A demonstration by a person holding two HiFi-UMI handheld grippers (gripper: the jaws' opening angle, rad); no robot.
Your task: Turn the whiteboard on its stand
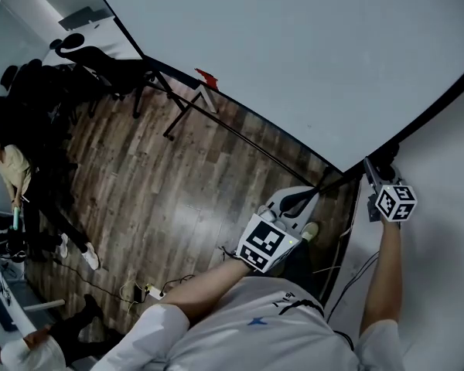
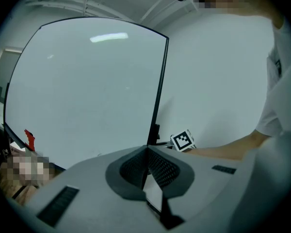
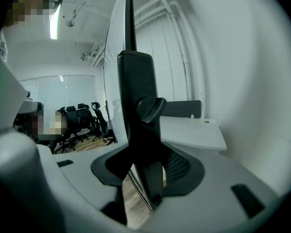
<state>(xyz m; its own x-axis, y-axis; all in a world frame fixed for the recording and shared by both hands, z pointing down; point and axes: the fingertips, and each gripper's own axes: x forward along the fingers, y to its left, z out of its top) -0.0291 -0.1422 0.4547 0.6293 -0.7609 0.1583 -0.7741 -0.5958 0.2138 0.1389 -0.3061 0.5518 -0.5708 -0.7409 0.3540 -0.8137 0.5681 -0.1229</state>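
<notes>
The large white whiteboard (image 1: 294,52) with its thin black frame fills the upper part of my head view. It stands over the brown wood-plank floor (image 1: 178,199), and the black tubular stand legs (image 1: 187,107) show below its lower edge. A small red object (image 1: 206,77) sits on that edge.

My left gripper (image 1: 294,202) is at the frame near the board's lower corner. In the left gripper view its jaws are drawn in narrow and pinch the thin black frame, which runs straight up from between the pads.

My right gripper (image 1: 373,172) is just beside it on the same side of the board, close to the plain white wall (image 1: 441,300). In the right gripper view its jaws stand wide apart and are clamped on a thick black bracket (image 3: 140,106) with a knob, fixed on the board's edge. The bracket fills the gap between the pads.

Behind the bracket there is a white desk (image 3: 194,130) with a dark partition. At the far left of the head view, well apart from the board, are black office chairs (image 1: 31,91) and a seated person (image 1: 15,168) in a pale top.
</notes>
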